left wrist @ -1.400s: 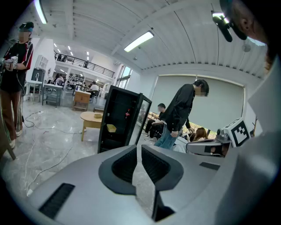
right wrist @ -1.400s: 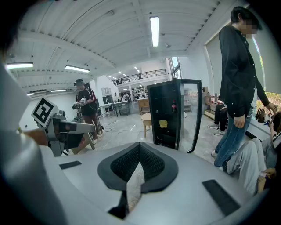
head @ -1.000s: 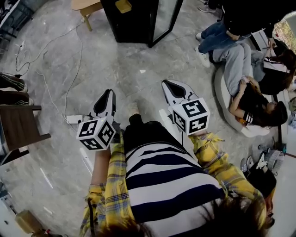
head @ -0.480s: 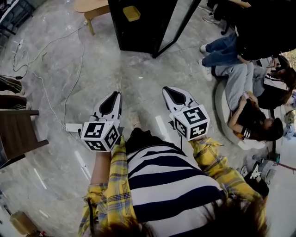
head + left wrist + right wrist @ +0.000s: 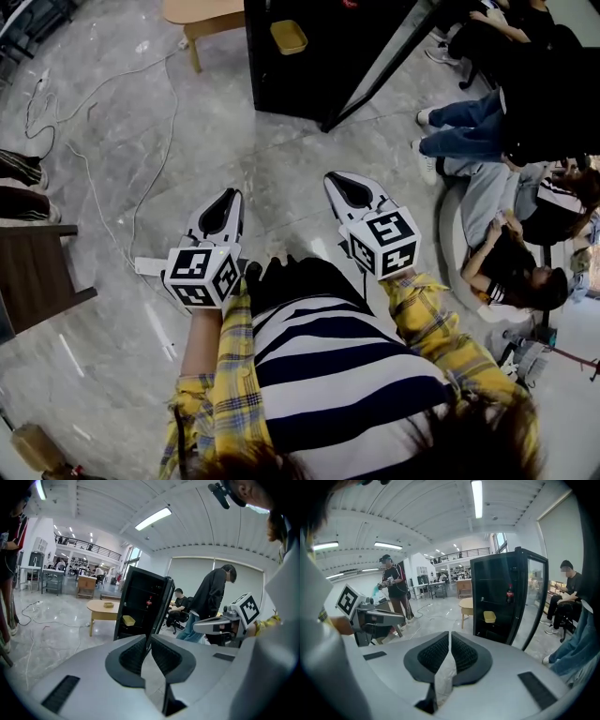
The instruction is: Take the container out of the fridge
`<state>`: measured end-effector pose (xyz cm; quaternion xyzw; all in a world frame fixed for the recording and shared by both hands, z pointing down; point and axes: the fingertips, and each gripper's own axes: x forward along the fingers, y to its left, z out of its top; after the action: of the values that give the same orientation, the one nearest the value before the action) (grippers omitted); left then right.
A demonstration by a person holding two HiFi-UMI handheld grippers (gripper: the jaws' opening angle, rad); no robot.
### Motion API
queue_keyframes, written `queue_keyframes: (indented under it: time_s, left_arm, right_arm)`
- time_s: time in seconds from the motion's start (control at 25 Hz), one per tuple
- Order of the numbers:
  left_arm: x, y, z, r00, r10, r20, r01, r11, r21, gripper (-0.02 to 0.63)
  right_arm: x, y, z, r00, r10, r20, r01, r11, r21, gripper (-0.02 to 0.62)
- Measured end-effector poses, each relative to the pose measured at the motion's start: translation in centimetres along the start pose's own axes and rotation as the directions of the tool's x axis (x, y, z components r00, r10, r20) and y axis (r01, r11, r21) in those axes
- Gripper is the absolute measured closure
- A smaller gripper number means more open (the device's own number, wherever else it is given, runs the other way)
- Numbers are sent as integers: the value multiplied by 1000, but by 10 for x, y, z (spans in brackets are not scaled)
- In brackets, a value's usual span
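- Both forearms reached forward, side by side; the left hand-held gripper (image 5: 224, 198) and the right hand-held gripper (image 5: 337, 180) pointed at the fridge (image 5: 309, 84), jaws closed on nothing.
- The yellow container (image 5: 288, 37) sat inside the open fridge, well apart.

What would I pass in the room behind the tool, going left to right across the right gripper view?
A standing person → wooden table → yellow container → fridge door → seated person.

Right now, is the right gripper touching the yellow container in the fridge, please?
Apart. The right gripper view shows the yellow container on a shelf of the fridge, with open floor between it and the shut jaws of the right gripper.
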<state>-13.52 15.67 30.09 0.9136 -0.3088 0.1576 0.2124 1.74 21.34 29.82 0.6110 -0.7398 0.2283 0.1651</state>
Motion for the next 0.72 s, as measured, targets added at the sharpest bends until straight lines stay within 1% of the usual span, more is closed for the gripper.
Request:
queue_keyframes:
  time_s: [0.12, 0.24, 0.36, 0.64, 0.72]
  left_arm:
    - [0, 26, 3, 1000, 28, 0, -28, 1000, -6, 560]
    - [2, 45, 7, 999, 44, 11, -44, 999, -23, 560]
    - [2, 58, 7, 998, 64, 9, -63, 998, -30, 560]
    - [11, 79, 11, 992, 123, 16, -121, 990, -67, 560]
    - [12, 86, 13, 989, 144, 19, -142, 987, -74, 560]
  right_arm:
    - [25, 9, 9, 1000, 24, -6, -24, 1000, -1, 566]
    - [46, 13, 14, 999, 32, -21, -32, 999, -22, 565]
    - [60, 13, 16, 998, 37, -45, -39, 998, -44, 565]
    - [92, -3, 40, 998, 56, -36, -59, 994, -93, 560]
    - [104, -7, 44, 996, 72, -46, -77, 990, -117, 508]
